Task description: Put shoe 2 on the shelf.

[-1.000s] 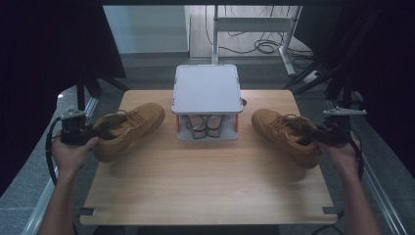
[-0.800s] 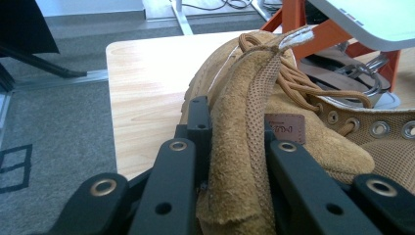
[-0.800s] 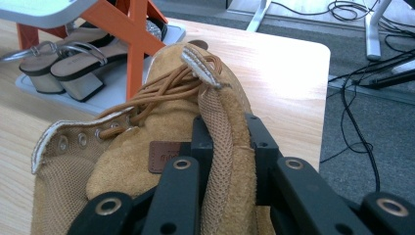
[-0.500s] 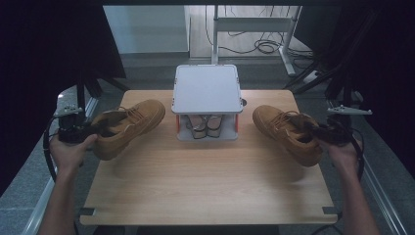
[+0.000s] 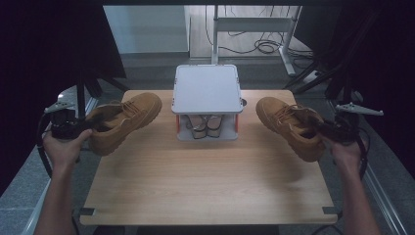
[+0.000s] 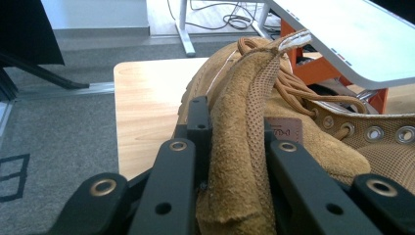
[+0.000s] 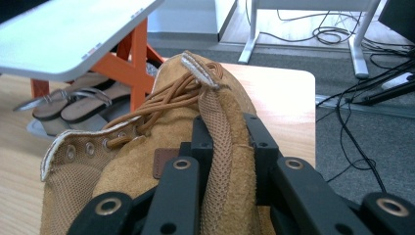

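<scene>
At table's left edge, left gripper [image 5: 80, 129] is clamped on the left boot [image 5: 125, 120] collar; right gripper [image 5: 327, 129] likewise pinches the right boot [image 5: 288, 125] at the right edge. Both heels hidden behind jaws. Sandals [image 5: 205, 125] under the white-topped rack [image 5: 206, 88] are partly hidden, hard to make out.
</scene>
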`<state>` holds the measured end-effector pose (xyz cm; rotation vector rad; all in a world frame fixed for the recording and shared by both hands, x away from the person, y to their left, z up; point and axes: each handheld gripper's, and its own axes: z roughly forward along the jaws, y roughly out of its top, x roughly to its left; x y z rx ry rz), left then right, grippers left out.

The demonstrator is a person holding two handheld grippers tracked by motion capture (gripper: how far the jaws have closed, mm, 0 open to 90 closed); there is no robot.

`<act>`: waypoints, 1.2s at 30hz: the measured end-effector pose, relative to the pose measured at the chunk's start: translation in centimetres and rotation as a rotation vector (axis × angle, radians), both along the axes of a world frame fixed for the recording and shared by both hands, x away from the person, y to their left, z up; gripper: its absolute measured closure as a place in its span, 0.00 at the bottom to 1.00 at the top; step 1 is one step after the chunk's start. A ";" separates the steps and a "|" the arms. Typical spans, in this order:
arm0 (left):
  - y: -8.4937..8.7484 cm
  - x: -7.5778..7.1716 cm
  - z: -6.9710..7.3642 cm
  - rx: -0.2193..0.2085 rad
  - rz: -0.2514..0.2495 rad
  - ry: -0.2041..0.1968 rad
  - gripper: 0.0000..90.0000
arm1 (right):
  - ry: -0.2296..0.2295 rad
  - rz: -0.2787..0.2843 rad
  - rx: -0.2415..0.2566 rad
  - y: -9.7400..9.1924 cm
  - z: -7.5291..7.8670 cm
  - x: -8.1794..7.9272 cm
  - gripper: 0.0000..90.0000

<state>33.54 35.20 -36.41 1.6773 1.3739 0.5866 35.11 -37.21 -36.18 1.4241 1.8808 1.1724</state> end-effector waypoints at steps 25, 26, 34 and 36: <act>-0.2 0.9 4.0 -0.045 0.017 -0.061 0.87 | -0.093 -0.043 0.053 1.0 3.8 -0.1 0.87; -0.2 1.0 4.1 -0.045 0.018 -0.064 0.87 | -0.099 -0.043 0.059 1.1 3.9 -0.1 0.87; -0.8 1.8 5.0 -0.069 0.012 -0.080 0.87 | -0.127 -0.036 0.078 1.8 5.0 0.1 0.87; -1.0 2.0 5.3 -0.080 0.010 -0.086 0.87 | -0.137 -0.032 0.083 2.0 5.3 0.1 0.87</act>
